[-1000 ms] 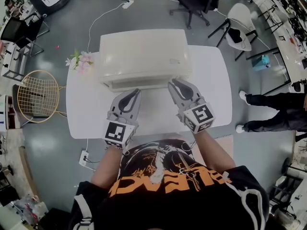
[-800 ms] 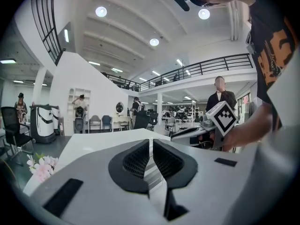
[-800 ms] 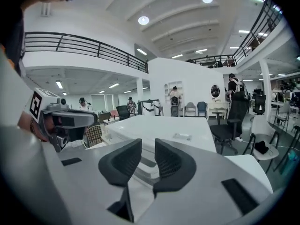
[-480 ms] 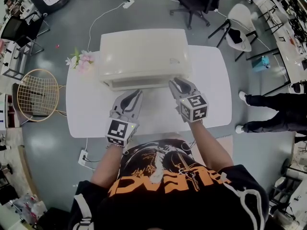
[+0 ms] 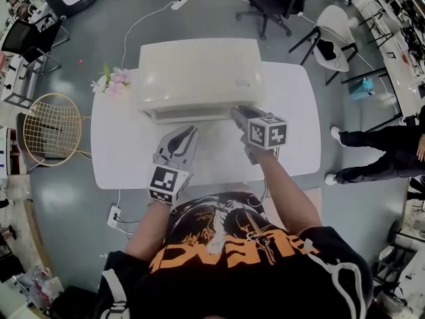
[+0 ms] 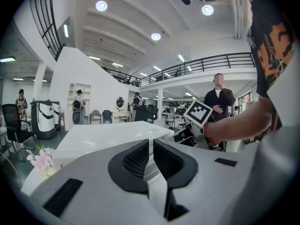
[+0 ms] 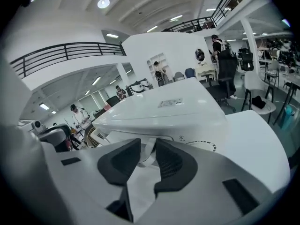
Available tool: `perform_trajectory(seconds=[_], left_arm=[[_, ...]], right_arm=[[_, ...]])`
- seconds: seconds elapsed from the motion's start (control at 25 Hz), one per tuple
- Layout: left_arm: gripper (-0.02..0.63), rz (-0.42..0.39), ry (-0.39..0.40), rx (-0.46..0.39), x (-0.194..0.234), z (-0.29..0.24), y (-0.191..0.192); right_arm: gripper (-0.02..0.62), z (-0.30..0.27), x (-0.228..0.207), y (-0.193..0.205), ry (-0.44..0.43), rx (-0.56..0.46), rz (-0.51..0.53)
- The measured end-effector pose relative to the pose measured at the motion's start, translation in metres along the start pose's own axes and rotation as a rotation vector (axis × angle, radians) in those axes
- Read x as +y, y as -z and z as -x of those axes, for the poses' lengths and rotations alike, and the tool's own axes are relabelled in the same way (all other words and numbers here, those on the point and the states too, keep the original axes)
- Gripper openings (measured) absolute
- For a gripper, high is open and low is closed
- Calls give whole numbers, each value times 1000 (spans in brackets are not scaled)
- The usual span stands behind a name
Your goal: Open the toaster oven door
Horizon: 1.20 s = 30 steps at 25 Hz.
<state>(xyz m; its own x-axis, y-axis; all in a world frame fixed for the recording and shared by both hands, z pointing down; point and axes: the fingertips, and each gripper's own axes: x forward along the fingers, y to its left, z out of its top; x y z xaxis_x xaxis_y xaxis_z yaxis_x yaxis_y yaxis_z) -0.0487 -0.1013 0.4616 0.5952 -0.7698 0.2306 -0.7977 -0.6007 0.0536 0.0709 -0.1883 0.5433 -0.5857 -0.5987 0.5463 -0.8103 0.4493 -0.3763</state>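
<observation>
The white toaster oven [image 5: 199, 72] stands at the back of the white table [image 5: 295, 138], its door [image 5: 189, 115] closed at the front. My right gripper [image 5: 238, 113] reaches the oven's front right corner. In the right gripper view its jaws [image 7: 147, 154] are opening, with the oven's front edge [image 7: 168, 132] just ahead and a pale part of the door showing through the gap; the pads press on nothing. My left gripper [image 5: 189, 134] hovers over the table short of the door. In the left gripper view its pads [image 6: 151, 153] stand almost together, empty, facing the oven [image 6: 108, 137].
Pink flowers [image 5: 111, 82] lie at the table's back left corner, also in the left gripper view [image 6: 41, 159]. A round wire chair [image 5: 52, 133] stands left of the table, a power strip [image 5: 116, 216] on the floor. Office chairs [image 5: 269, 2] and a person's legs [image 5: 375, 153] are around.
My right gripper has moved forward and left to the oven's front right corner, tilting its marker cube upward, and its jaws have widened. The left gripper has hardly shifted.
</observation>
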Motion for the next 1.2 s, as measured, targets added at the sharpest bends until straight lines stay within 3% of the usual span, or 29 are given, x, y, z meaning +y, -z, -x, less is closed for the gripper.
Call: perform_trajectory(seconds=[0.44,1.2], left_arm=[[46,1,27,-15,-8,-6,-7],[45,8,24,5,-16,3,0]], right_arm=[[110,13,10,18,5,27,31],[106,44,22,133,-36,218,-15]])
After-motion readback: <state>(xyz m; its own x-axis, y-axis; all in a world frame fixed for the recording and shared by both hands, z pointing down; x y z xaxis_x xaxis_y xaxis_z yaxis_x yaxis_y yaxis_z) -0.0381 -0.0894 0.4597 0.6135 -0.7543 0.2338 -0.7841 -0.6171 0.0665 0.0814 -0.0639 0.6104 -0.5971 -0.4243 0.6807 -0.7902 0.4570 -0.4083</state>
